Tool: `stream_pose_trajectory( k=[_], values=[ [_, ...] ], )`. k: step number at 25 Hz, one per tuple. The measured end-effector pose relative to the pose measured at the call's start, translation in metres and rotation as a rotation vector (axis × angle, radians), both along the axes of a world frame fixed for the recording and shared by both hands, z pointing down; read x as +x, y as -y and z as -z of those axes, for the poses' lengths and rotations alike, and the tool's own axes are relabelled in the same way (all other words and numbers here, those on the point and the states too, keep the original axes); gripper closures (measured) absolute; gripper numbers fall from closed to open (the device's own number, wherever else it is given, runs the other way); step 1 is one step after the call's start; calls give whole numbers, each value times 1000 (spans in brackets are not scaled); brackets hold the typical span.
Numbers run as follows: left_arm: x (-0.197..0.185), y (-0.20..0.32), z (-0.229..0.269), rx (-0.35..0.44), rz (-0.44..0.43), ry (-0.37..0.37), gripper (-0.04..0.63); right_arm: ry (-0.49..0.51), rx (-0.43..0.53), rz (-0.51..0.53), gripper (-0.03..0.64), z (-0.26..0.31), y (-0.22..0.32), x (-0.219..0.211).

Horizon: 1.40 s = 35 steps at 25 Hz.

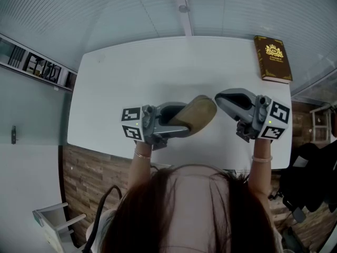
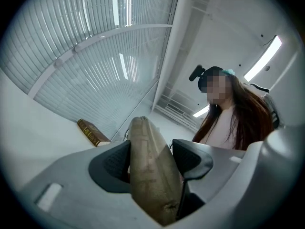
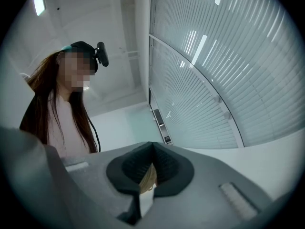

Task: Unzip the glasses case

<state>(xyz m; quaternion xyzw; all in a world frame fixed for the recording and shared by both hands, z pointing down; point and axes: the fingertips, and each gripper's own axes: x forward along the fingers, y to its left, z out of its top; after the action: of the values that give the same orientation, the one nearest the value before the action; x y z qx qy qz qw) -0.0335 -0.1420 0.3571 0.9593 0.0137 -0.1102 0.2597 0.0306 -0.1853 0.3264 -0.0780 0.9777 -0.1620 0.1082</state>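
Hair (image 1: 195, 215) hides the table (image 1: 158, 67) edge; book (image 1: 273, 58) lies beyond the glasses case (image 1: 196, 115).

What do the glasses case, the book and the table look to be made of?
Glasses case: tan and matte with a fine grain, likely fabric or faux leather over a stiff shell; it keeps its rounded shape.
Book: hardcover with a brown, leather-look cover; a gold crest and border catch the light.
Table: smooth, plain white top with a soft sheen, probably laminate or painted board.
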Motion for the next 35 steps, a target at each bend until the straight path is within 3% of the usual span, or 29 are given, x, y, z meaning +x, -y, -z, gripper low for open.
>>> stream_pose_trajectory(
  k=[9,22,35],
  values=[
    [-9,6,7,-46,13,-131,316,21,-7,-24,617,-1,2,3],
    [-15,14,8,-97,49,-218,318,29,-25,-54,616,-5,4,5],
    [-24,22,8,-178,74,-372,318,34,-20,-73,615,-4,6,3]
  ],
)
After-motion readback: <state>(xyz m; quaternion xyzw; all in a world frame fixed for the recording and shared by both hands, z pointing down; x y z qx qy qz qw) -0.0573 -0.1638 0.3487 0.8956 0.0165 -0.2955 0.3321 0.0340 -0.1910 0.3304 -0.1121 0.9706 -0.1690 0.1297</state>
